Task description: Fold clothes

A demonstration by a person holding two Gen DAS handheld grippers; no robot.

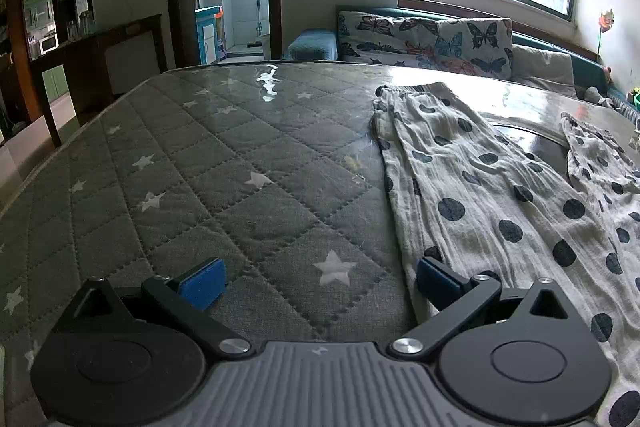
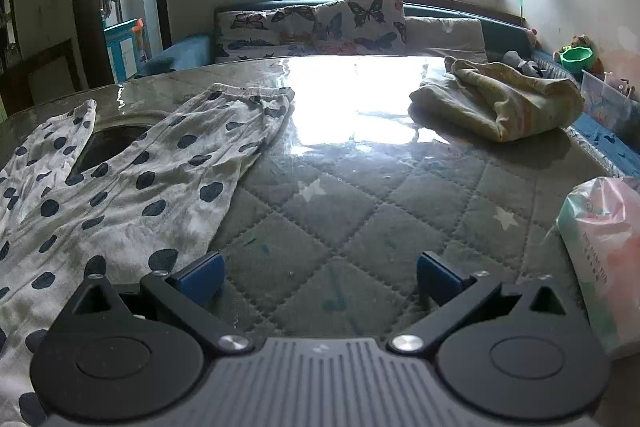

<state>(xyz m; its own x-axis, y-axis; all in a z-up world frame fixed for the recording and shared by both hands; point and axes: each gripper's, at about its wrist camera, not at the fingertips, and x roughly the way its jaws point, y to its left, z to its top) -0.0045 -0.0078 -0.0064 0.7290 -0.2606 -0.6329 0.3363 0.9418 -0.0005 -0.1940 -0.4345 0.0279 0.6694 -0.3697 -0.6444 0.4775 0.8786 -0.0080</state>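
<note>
White trousers with dark polka dots lie spread flat on a grey quilted star-patterned table cover, legs apart. In the right wrist view the trousers fill the left side. My left gripper is open and empty, low over the cover at the trousers' left edge; its right blue pad is over the cloth. My right gripper is open and empty over bare cover, just right of the trousers.
A bunched yellowish garment lies at the far right of the table. A plastic packet stands at the right edge. A sofa with butterfly cushions runs behind the table under the window. Cabinets stand left.
</note>
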